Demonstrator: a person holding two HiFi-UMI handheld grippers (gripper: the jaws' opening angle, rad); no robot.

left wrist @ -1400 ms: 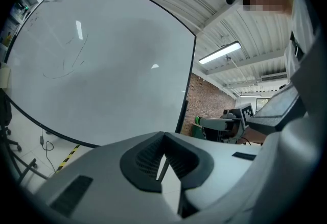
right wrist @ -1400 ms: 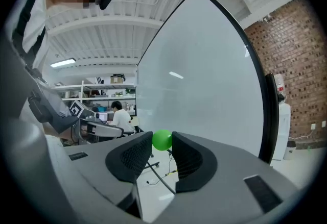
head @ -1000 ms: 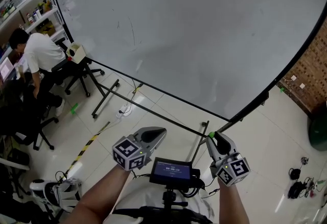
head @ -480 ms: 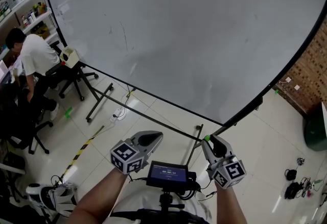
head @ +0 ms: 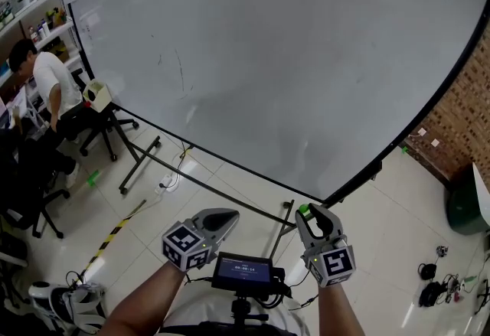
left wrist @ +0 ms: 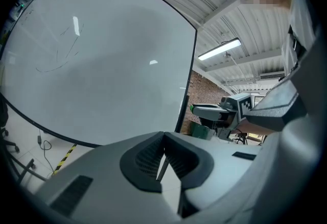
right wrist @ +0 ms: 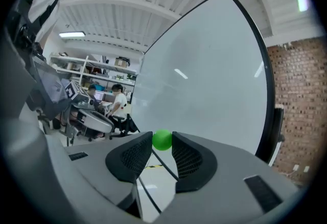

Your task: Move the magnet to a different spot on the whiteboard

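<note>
The small round green magnet [right wrist: 162,139] is clenched in the right gripper [head: 308,212], lower centre, clear of the large black-framed whiteboard [head: 306,44] above pale floor tiles [head: 398,204]. The left gripper [head: 228,215] is closed, empty. Since earlier the right gripper has rolled more upright.

The left gripper [head: 227,215] and right gripper [head: 310,218] have smooth pale grey shells, jaws lined with black ribbed pads [right wrist: 190,159] and a cube [head: 187,245] of black-and-white square markers each, beside a small dark screen [head: 243,272], black cables [head: 285,278] and a white shirt [left wrist: 302,19].
</note>
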